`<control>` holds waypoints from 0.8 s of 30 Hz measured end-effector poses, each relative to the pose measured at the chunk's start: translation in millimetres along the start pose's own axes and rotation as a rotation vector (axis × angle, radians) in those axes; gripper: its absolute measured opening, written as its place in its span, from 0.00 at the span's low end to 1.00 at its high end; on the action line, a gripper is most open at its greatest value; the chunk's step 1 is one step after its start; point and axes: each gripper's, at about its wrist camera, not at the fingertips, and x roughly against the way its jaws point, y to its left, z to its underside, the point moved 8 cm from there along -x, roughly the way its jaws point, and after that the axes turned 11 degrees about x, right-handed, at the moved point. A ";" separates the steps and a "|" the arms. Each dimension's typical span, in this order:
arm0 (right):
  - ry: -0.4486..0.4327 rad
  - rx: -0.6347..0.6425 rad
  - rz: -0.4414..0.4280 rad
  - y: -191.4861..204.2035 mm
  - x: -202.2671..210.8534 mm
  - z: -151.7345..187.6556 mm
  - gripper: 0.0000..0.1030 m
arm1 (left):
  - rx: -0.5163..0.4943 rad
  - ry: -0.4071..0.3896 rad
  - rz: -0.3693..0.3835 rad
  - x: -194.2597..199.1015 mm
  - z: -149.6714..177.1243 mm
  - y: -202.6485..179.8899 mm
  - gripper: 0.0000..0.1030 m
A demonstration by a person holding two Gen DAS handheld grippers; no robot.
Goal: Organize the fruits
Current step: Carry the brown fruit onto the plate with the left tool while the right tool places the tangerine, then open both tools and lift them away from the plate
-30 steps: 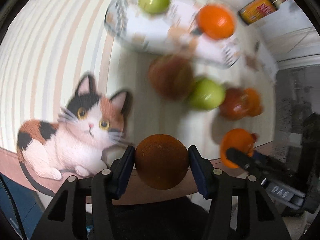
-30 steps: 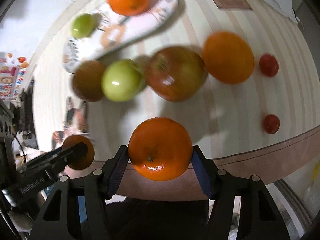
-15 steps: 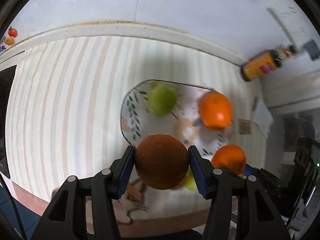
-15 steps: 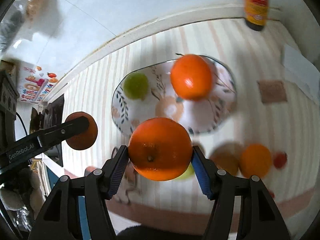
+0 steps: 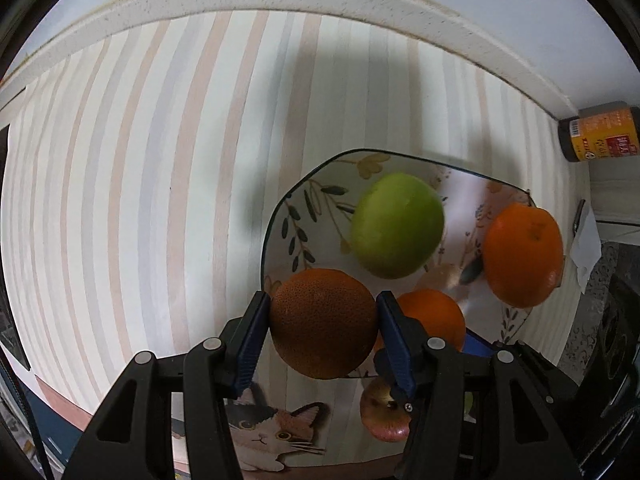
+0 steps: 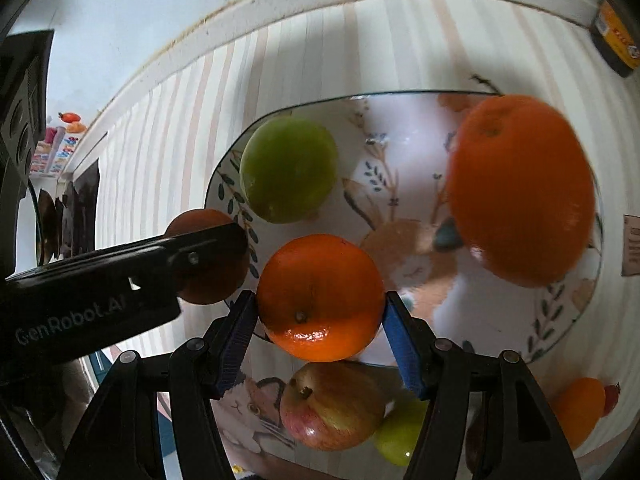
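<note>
Over the plate point(image 5: 280, 216) — each tool point(image 5: 323, 322) point(image 6: 320, 298) half-spread, clamping an orange point(image 5: 323, 322) point(image 6: 320, 298).

Both held oranges point(image 5: 323, 323) point(image 6: 320, 297) have travelled from the loose fruit to over the plate point(image 6: 400, 152)

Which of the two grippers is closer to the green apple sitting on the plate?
Left, though narrowly. The left gripper, holding a dark orange, sits just below the green apple. The right gripper, holding a bright orange, sits below it, slightly farther off.
</note>
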 end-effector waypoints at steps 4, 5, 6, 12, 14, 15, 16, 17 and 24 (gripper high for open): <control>0.051 -0.012 -0.029 -1.6 -11.1 2.9 0.67 | 0.021 0.017 -0.010 -4.8 -0.5 4.4 0.51; 0.057 -0.017 -0.040 -1.7 -13.4 3.1 0.70 | 0.025 0.014 -0.006 -4.0 -0.9 4.9 0.51; 0.056 -0.019 -0.063 -0.7 -13.5 1.9 0.82 | 0.030 0.009 0.006 -1.9 -0.8 5.5 0.54; 0.042 -0.018 -0.049 -3.8 10.4 10.5 0.89 | 0.028 -0.036 0.017 20.0 -0.3 8.6 0.79; 0.027 -0.010 -0.012 -6.1 22.2 14.0 0.89 | 0.022 -0.054 0.015 29.8 2.5 11.7 0.79; 0.016 -0.005 0.025 -11.3 32.4 17.1 0.89 | 0.019 -0.070 0.010 36.1 6.1 14.2 0.79; 0.007 -0.002 0.052 -14.6 39.4 19.4 0.89 | 0.016 -0.083 0.005 42.5 9.4 17.5 0.80; -0.004 0.001 0.075 -17.9 46.2 21.8 0.89 | 0.012 -0.098 0.001 47.6 13.6 19.4 0.80; -0.115 0.004 0.236 -37.8 101.7 39.1 0.90 | -0.012 -0.237 -0.016 84.5 53.2 18.7 0.80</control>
